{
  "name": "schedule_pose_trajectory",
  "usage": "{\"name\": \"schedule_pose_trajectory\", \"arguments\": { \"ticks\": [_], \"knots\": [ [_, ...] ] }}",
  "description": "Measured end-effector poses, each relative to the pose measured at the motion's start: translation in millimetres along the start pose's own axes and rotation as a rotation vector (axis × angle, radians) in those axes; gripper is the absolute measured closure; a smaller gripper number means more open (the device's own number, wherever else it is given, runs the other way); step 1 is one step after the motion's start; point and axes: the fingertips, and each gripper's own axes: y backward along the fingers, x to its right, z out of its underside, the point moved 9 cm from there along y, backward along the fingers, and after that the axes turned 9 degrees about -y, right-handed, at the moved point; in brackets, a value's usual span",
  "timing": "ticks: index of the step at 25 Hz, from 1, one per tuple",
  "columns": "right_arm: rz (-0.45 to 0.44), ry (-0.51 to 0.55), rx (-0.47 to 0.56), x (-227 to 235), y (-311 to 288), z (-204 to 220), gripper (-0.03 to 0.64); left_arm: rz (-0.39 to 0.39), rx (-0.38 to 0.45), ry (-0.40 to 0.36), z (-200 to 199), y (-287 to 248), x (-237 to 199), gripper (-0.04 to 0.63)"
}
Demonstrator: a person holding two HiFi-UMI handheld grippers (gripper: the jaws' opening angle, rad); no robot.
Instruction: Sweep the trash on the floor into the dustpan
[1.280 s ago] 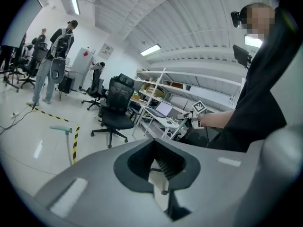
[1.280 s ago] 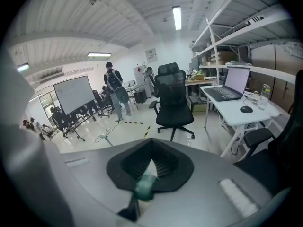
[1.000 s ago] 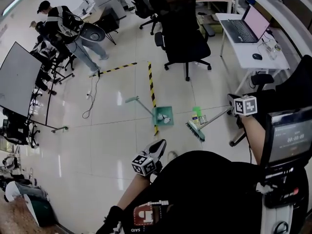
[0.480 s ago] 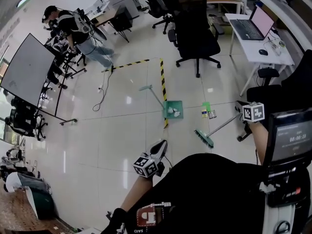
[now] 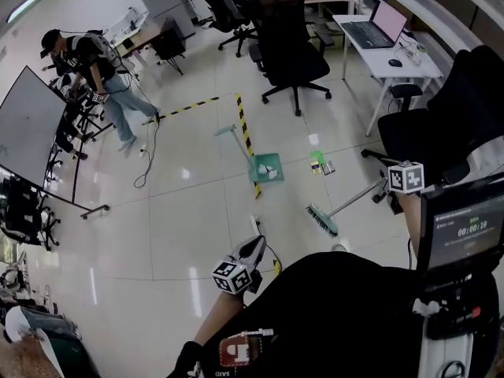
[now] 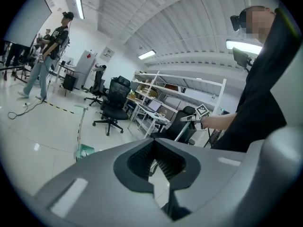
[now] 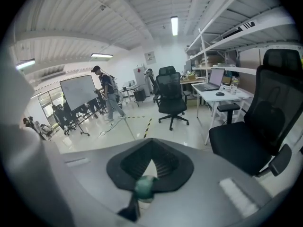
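A green dustpan [image 5: 268, 168] lies on the floor by the striped tape with pale trash inside, its long handle [image 5: 230, 138] slanting up-left. It also shows low left as the dustpan [image 6: 84, 151]. Green and dark bits of trash [image 5: 319, 164] lie just right of it. The broom head [image 5: 321, 220] rests on the floor nearer me, apart from the trash. Its handle runs right into my right gripper [image 5: 381, 186], which is shut on it. The handle's green end [image 7: 143, 187] sticks out below that right gripper [image 7: 151, 150]. My left gripper [image 5: 255, 244] hangs shut and empty, and in its own view the left gripper [image 6: 154, 144] holds nothing.
Yellow-black tape [image 5: 245, 132] crosses the floor past the dustpan. A black office chair [image 5: 291, 50] stands beyond, another chair [image 5: 429, 136] is close by my right gripper. A white desk with a laptop [image 5: 376, 24] is at the far right. A person [image 5: 98, 65] and a whiteboard [image 5: 27, 124] are far left.
The broom head has drawn back from the green trash toward me, and the gap between them has grown. The head view has shifted. The left gripper stays shut and low.
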Motion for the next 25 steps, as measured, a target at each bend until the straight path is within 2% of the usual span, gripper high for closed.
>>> {"name": "schedule_pose_trajectory", "arguments": {
  "ticks": [4, 10, 19, 22, 25],
  "knots": [
    [-0.001, 0.000, 0.005, 6, 34, 15, 0.607, 0.033, -0.005, -0.024, 5, -6, 22, 0.595],
    [-0.030, 0.011, 0.008, 52, 82, 30, 0.607, 0.052, 0.001, -0.080, 1, -40, 86, 0.595],
    [-0.113, 0.038, -0.039, 140, 127, 48, 0.607, -0.003, 0.016, -0.039, 24, -93, 201, 0.595],
    [-0.109, 0.053, -0.059, 155, 126, 58, 0.607, -0.005, 0.003, -0.053, 31, -97, 219, 0.595],
    [-0.058, 0.084, -0.070, 160, 126, 73, 0.607, -0.016, 0.001, -0.056, 39, -86, 218, 0.595]
  ]
}}
